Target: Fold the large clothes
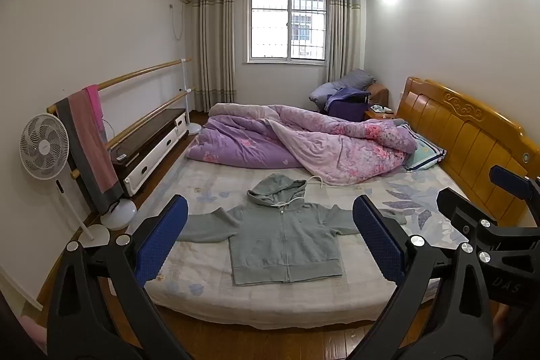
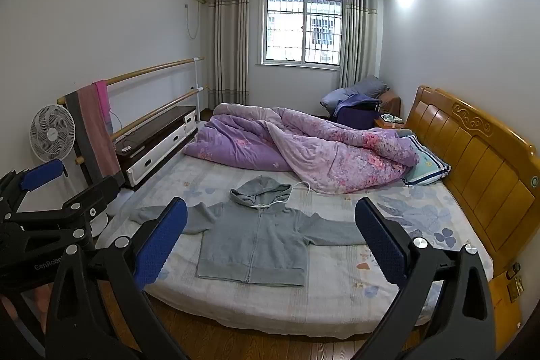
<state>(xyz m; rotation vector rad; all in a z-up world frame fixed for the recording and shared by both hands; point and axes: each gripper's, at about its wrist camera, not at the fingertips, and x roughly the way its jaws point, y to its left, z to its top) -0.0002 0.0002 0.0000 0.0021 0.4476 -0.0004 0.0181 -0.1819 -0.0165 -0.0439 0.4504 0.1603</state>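
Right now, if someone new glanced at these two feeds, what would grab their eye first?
First, the grey zip hoodie spread flat, front up and sleeves out, on the near half of the bed. Behind it a rumpled purple floral quilt heaps across the far half, against the wooden headboard on the right. In front, the left gripper and right gripper both hang open above the near edge, touching nothing.

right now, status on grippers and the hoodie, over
Left gripper open, right gripper open, both empty, short of the bed. Grey hoodie flat, zipped, sleeves spread, unfolded. Purple quilt bunched beyond the hood, apart from it.
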